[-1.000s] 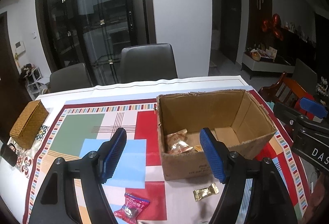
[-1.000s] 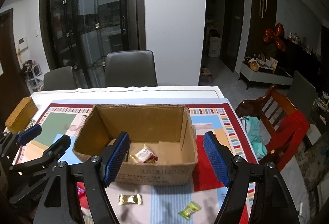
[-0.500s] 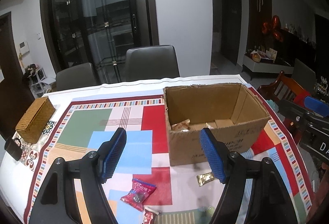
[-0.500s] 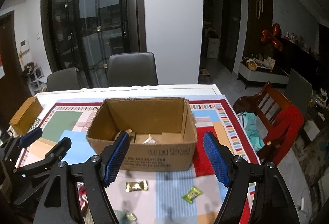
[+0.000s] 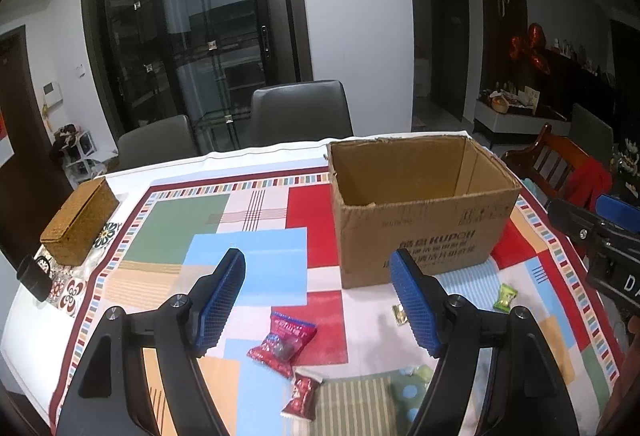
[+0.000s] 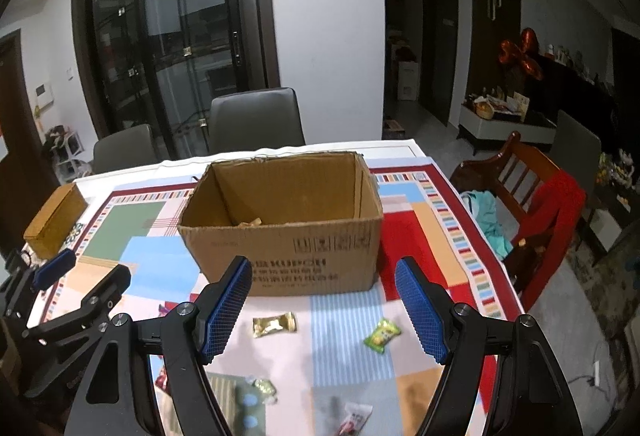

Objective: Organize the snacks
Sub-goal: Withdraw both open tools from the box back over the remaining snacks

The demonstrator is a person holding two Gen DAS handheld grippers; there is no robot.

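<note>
An open cardboard box [image 5: 424,224] [image 6: 288,232] stands on the patterned tablecloth; a snack edge shows inside in the right wrist view. Loose snacks lie in front of it: a large red packet [image 5: 284,342], a small red packet [image 5: 303,394], a gold candy [image 5: 400,314] [image 6: 275,324], a green candy [image 5: 505,296] [image 6: 382,334], a pale green candy [image 6: 264,387] and a white-red packet [image 6: 354,418]. My left gripper [image 5: 318,304] is open and empty above the red packets. My right gripper [image 6: 324,310] is open and empty above the gold and green candies.
A woven box [image 5: 78,222] and a black cup [image 5: 34,278] sit at the table's left edge. Grey chairs [image 5: 300,112] stand behind the table. A wooden chair with red cloth [image 6: 536,204] stands to the right.
Both grippers have pulled back and away from the box toward the table's near edge. More loose snacks have come into view in front of the box. Both stay open.
</note>
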